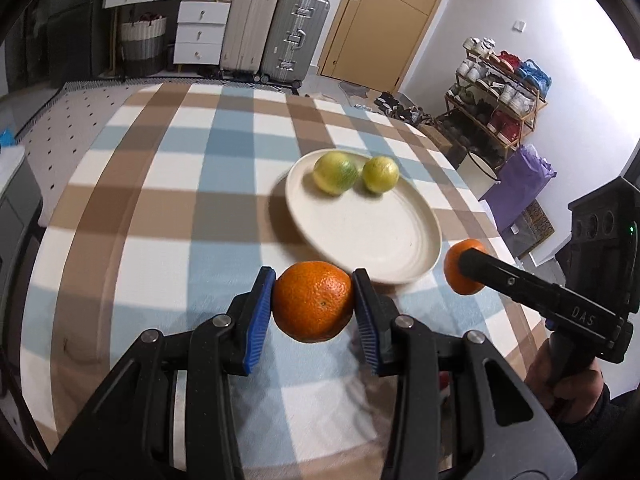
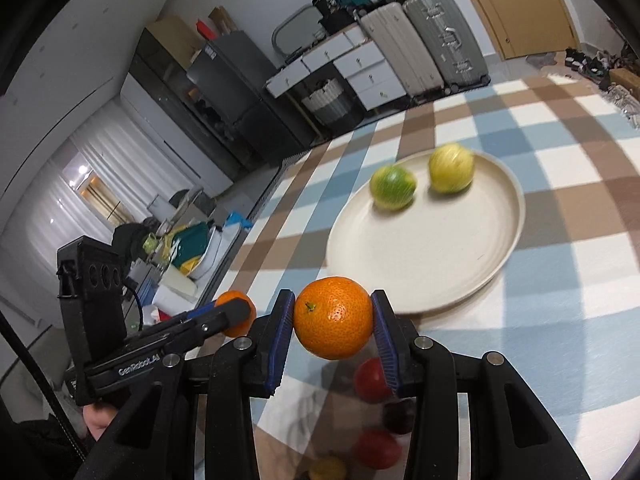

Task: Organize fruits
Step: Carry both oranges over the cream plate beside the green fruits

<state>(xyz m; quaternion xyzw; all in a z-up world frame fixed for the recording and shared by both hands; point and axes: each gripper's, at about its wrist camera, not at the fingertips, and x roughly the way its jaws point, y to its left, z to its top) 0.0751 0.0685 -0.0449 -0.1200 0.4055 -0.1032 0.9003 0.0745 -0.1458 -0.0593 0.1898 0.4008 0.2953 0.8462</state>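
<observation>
Your left gripper (image 1: pixel 313 305) is clamped on an orange (image 1: pixel 313 301). The fruit sits between the two blue pads (image 1: pixel 259 315), touching both near their forward ends, with most of its body showing above and ahead of the pads. It is held clear of the checked cloth (image 1: pixel 168 184), just short of the near rim of the cream plate (image 1: pixel 360 236).

Your right gripper (image 2: pixel 333 322) has closed on a second orange (image 2: pixel 334 317). This one also sits at the tips, pressed by a blue pad (image 2: pixel 280 340) on each side, stem end turned toward the left pad. It too hangs at the near rim of the plate (image 2: pixel 420 256), above the cloth (image 2: pixel 560 320).

From the left wrist view, your right gripper (image 1: pixel 466 268) shows beside the plate's near-right edge, its orange (image 1: pixel 456 268) partly hidden by one black finger. From the right wrist view, your left gripper (image 2: pixel 236 312) lies to the left of the plate, with its orange (image 2: pixel 230 300) only partly visible behind the finger.

On the plate, two yellow-green citrus fruits (image 1: pixel 335 173) rest at the far side, close together; whether they touch cannot be told from the blurred frames. The near half of the plate is bare.

Below your right gripper, nearer to you than the plate, red fruits (image 2: pixel 370 380), a dark one and a yellow one lie blurred.
</observation>
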